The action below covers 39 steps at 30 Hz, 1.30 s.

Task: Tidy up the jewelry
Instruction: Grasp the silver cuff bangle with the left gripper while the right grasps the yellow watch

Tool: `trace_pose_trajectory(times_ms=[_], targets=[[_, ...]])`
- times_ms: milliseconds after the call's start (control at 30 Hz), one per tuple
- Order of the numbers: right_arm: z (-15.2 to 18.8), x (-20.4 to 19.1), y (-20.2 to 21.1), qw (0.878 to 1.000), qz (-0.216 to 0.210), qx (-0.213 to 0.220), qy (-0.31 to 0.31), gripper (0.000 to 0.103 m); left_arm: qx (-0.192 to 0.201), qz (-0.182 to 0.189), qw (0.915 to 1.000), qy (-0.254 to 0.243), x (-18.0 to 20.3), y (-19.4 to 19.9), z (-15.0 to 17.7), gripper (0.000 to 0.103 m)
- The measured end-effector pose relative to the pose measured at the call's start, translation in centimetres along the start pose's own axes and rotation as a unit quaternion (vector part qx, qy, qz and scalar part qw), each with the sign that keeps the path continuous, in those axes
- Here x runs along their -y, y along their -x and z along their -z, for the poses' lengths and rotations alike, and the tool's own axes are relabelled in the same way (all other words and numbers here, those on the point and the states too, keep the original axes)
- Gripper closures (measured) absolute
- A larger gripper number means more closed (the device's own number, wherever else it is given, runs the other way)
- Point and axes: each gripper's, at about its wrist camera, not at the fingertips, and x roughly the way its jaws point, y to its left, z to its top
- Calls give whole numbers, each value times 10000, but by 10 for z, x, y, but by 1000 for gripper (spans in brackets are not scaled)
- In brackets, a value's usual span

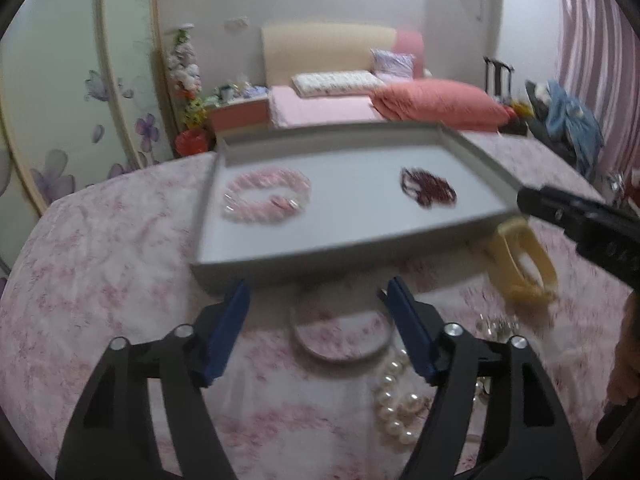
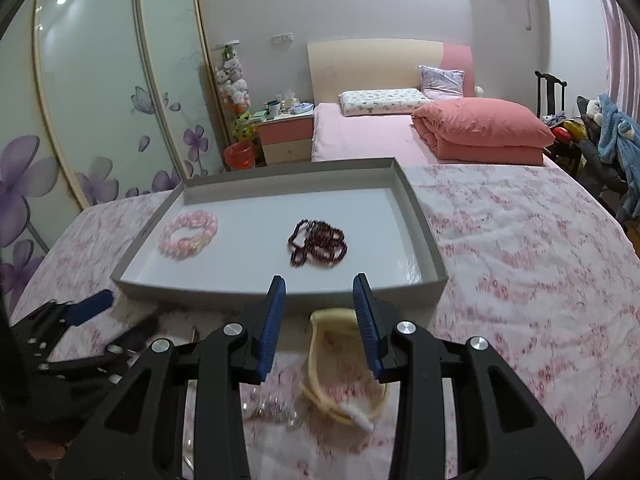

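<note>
The strand of white round pearls (image 1: 396,404) runs partly under the left gripper's finger, its full length hidden. The cream-yellow oval bangle (image 2: 344,372) is motion-blurred, and the small silvery pieces (image 2: 276,410) beside it are too smeared to identify.

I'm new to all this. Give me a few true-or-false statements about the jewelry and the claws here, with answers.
1. The grey tray holds two pieces: a pink bead bracelet and a dark red bead strand. True.
2. The yellow bangle lies inside the tray. False: it lies on the floral bedspread, in front of the tray.
3. The left claw stands open with nothing between its fingers. True.
4. The pearl strand is in the tray. False: it lies on the bedspread near the left claw.
5. The right claw grips the dark red strand. False: it holds nothing.
</note>
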Motion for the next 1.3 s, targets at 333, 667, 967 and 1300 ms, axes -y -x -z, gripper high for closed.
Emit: trace_pose_trajectory(times_ms=[333, 667, 967, 1300], targets=[[9, 13, 9, 9999, 72, 17, -103, 66, -605, -75, 9979, -234, 17, -27, 2, 20], [20, 31, 8, 9996, 204, -143, -167, 66, -719, -169, 9972, 70, 3, -30, 5, 38], [30, 19, -5, 9988, 47, -462, 179, 48, -17, -514, 9966, 638, -35, 22, 10, 38], [31, 10, -29, 9961, 249, -811, 234, 48, 378, -547, 9949, 764, -43, 54, 4, 38]])
